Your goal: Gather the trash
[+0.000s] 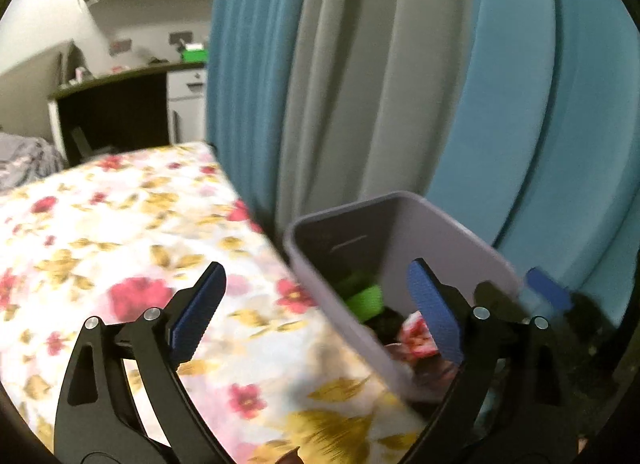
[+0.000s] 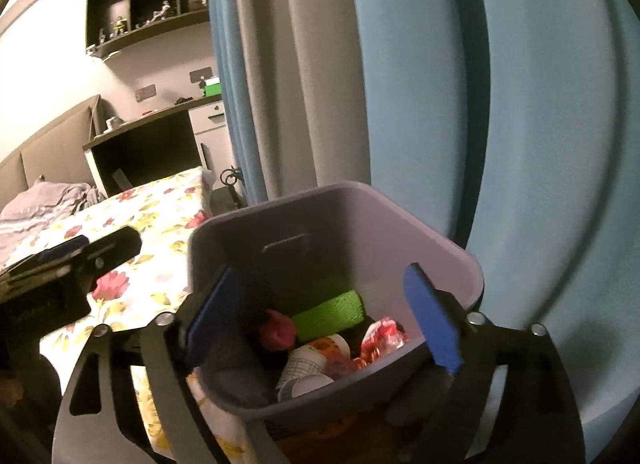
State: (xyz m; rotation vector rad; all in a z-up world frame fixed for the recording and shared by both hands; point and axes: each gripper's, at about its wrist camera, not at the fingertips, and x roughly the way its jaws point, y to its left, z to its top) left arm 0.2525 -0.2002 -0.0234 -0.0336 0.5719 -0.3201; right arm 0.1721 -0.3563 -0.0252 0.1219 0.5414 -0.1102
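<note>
The bin (image 2: 400, 248) stands beside the bed (image 1: 120, 223), against the curtain (image 2: 420, 83), holding paper cups (image 2: 308, 368), a green roll (image 2: 332, 314) and wrappers (image 2: 380, 338). The right gripper (image 2: 324, 316), jaws spread and empty, hangs directly over the bin's mouth, nearer than the left gripper (image 1: 316, 312), also spread, which hovers over the bed's edge with the bin to its right.

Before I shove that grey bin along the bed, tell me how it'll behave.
The grey bin looks like thin plastic, so probably light and a bit flexible. It holds only light-looking trash, a paper cup and a green roll, so it may tip if pushed high. It sits beside the floral bedsheet, which could drag on it.
</note>
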